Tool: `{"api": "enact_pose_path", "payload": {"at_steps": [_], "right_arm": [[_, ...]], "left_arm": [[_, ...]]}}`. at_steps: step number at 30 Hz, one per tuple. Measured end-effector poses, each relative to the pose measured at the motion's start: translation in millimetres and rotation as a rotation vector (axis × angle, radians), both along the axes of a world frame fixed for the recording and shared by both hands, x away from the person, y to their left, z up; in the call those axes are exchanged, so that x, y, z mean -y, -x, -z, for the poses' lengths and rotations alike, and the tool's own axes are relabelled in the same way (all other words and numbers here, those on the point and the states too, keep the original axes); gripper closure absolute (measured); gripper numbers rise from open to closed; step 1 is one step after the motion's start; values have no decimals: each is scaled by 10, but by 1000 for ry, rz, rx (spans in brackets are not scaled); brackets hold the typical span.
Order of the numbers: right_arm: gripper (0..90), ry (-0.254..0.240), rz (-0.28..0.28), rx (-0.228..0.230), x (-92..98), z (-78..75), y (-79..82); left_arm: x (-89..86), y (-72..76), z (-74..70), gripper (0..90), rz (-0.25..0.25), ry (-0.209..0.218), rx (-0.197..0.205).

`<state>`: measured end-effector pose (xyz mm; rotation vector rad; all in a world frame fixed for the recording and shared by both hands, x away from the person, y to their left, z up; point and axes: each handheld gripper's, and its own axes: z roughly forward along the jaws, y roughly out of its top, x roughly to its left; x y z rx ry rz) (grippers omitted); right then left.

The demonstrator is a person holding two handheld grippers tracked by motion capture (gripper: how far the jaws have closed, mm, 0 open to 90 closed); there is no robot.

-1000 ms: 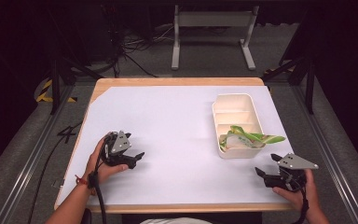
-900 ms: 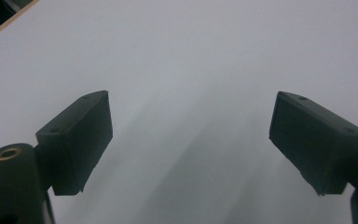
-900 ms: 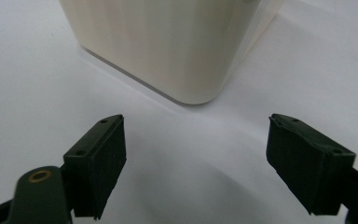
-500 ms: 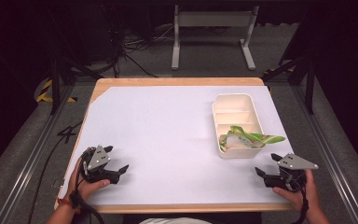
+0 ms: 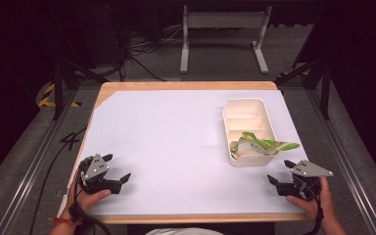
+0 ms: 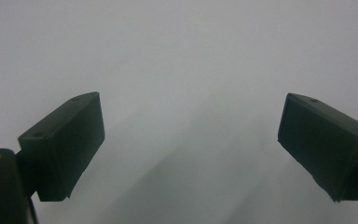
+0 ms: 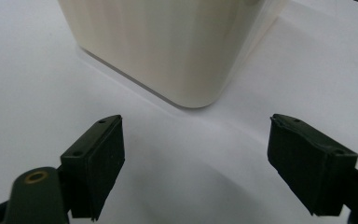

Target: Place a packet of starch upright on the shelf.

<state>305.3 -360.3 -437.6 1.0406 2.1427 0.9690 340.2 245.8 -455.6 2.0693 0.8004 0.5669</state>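
Observation:
A cream tray [image 5: 235,105] with three compartments stands at the right of the white table cover [image 5: 176,132]. Green and white leafy strips [image 5: 262,144] lie in its near compartment and hang over the right rim. My left gripper [image 5: 117,167] rests at the near left of the table, held in a hand. Its jaws have just been opening and stand wide with nothing between them, as the left gripper view [image 6: 191,140] shows over bare white cover. My right gripper [image 5: 280,171] is open and empty, just short of the tray's near corner [image 7: 168,46], with its fingertips [image 7: 196,158] apart.
The wooden table edge [image 5: 186,85] shows at the back and front around the white cover. Dark floor, cables and a metal stand [image 5: 223,34] lie beyond the table. Metal rails [image 5: 29,161] run along both sides.
My left gripper has moved left and toward the near edge of the table, and its jaws have spread a little wider. The right gripper and the tray have kept still.

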Motion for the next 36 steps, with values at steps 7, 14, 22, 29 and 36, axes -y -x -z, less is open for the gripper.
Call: {"api": "enact_pose_path", "payload": {"at_steps": [7,14,22,29,36], "right_arm": [[187,-2,6,3,10,-6,10],[186,-2,5,-4,18,8,-12],[186,-8,-1,-1,27,8,-9],[182,-16,-1,-1,31,7,-14],[179,-24,-1,-4,24,8,-24]], "left_arm": [[9,-4,-3,83,7,8,3],[32,-6,-18,84,3,9,10],[56,-14,-28,84,-12,-2,12],[37,-14,-37,83,-20,4,14],[22,-6,-42,86,-16,28,5]]}}
